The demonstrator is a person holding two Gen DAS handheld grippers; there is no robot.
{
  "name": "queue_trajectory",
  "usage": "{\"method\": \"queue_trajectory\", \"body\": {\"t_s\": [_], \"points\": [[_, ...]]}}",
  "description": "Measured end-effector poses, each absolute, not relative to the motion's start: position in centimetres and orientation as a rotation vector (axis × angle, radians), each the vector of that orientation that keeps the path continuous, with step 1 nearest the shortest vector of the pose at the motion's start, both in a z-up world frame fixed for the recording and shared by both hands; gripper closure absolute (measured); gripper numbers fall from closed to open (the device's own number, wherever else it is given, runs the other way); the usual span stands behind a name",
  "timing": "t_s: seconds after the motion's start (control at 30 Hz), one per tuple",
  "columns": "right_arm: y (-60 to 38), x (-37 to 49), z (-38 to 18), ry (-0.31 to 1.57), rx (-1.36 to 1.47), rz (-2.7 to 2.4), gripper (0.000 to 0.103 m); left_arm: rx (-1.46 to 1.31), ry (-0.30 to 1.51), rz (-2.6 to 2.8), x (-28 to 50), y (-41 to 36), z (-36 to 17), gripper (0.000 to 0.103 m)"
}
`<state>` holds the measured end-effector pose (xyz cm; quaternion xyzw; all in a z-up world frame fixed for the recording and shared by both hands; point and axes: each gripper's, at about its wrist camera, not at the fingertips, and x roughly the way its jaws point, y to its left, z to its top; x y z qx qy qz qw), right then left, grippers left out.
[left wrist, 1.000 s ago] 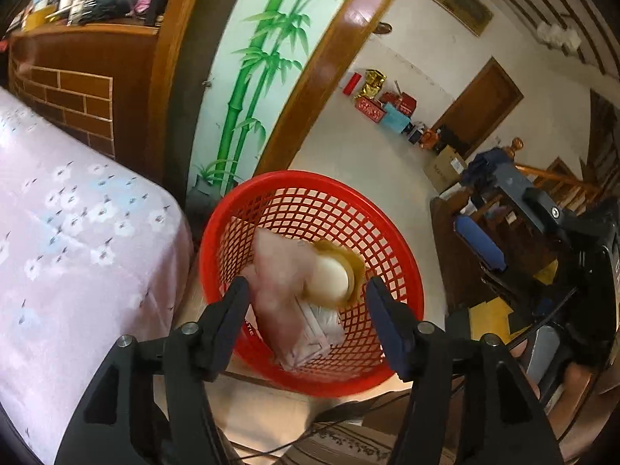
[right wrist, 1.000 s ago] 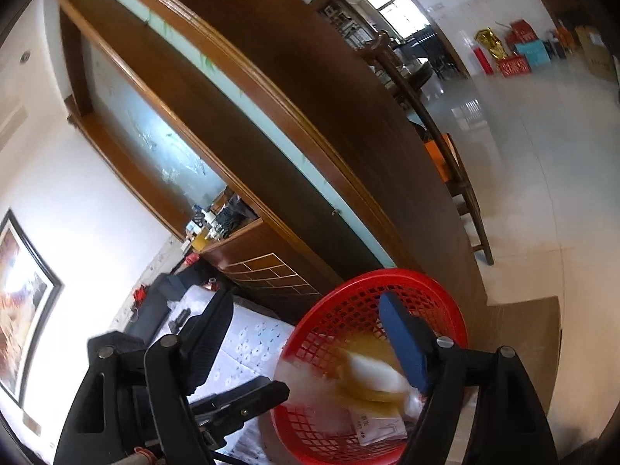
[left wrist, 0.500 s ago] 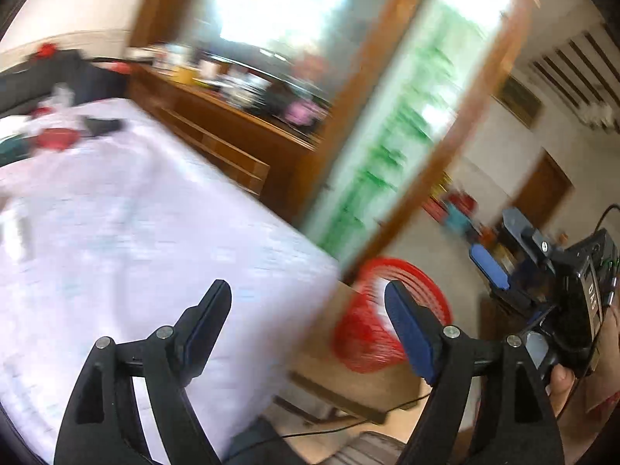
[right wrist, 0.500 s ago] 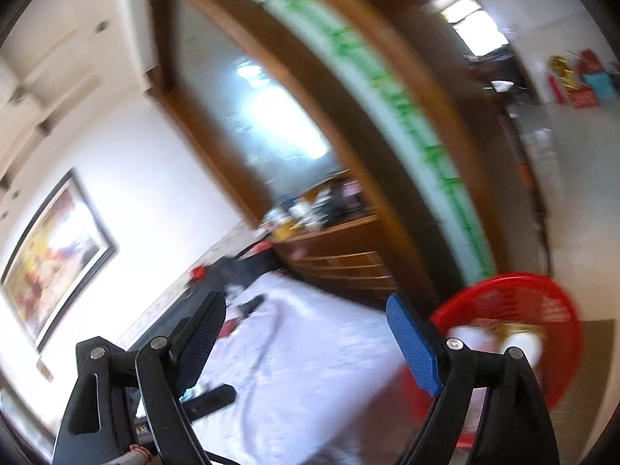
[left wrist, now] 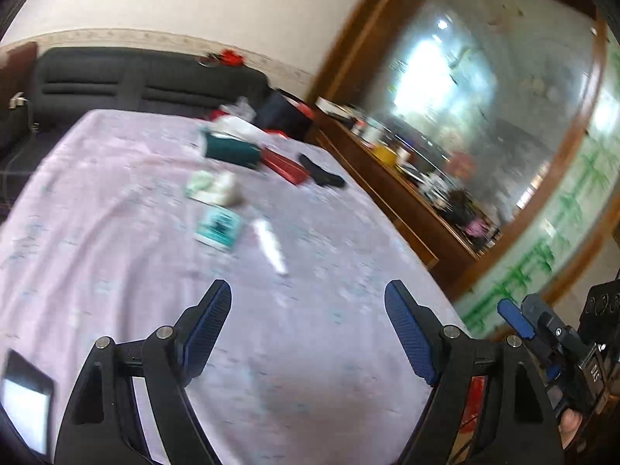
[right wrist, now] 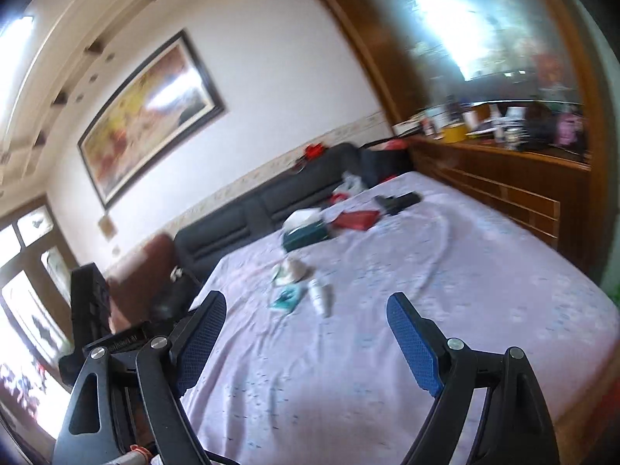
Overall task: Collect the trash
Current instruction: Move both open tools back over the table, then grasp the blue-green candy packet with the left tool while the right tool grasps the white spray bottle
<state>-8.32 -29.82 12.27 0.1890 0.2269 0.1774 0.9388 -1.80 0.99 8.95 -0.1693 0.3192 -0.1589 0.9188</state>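
Observation:
Both views face a table under a pale purple flowered cloth [left wrist: 116, 255] [right wrist: 445, 310]. Small litter lies mid-table: a teal and white packet [left wrist: 219, 228] [right wrist: 286, 299], a white tube [left wrist: 269, 246] [right wrist: 319, 297] and crumpled pale wrappers [left wrist: 213, 188] [right wrist: 288, 271]. My left gripper [left wrist: 308, 329] is open and empty over the near part of the cloth, well short of the litter. My right gripper [right wrist: 306, 343] is open and empty too; it also shows at the right edge of the left wrist view [left wrist: 542, 329]. The red basket is out of sight.
Further back on the table lie a dark green tissue box [left wrist: 230, 149] [right wrist: 304, 232], a red flat case [left wrist: 285, 166] [right wrist: 356, 219] and a black object [left wrist: 321, 174] [right wrist: 397, 201]. A dark sofa [left wrist: 135, 81] stands behind; a wooden cabinet [right wrist: 503, 178] runs along the right.
Both grippers have swung up and left from the red basket on the floor, where the pink wrapper and round lid lay, to face the table top. Both stay open and empty.

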Motion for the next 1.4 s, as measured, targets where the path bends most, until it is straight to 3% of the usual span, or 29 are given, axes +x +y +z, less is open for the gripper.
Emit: {"method": "queue_trajectory", "body": {"t_s": [0.43, 0.67, 0.87, 1.07, 1.13, 1.3, 1.4], "points": [[-21.4, 1.8, 11.3, 0.593, 0.254, 0.462, 0.014, -0.245, 0.599, -0.188, 2.0, 5.1, 11.0, 0.023], [-18.5, 11.3, 8.4, 0.725, 0.232, 0.510, 0.014, -0.164, 0.720, -0.157, 8.5, 4.0, 8.5, 0.023], [-16.1, 18.3, 2.3, 0.827, 0.230, 0.509, 0.014, -0.125, 0.842, -0.120, 11.9, 4.0, 4.9, 0.023], [-16.9, 20.8, -3.2, 0.863, 0.271, 0.486, 0.028, -0.081, 0.885, -0.070, 13.3, 4.8, 3.4, 0.023], [-17.1, 21.3, -4.9, 0.907, 0.291, 0.475, 0.039, -0.072, 0.905, -0.079, 13.9, 4.5, 2.7, 0.023], [-16.5, 21.2, -5.7, 0.925, 0.211, 0.440, 0.046, -0.074, 0.946, -0.094, 15.9, 3.4, 1.2, 0.023], [-16.4, 21.1, -5.8, 0.928, 0.167, 0.411, 0.071, -0.037, 0.955, -0.114, 17.3, 1.9, 0.5, 0.023]]}}
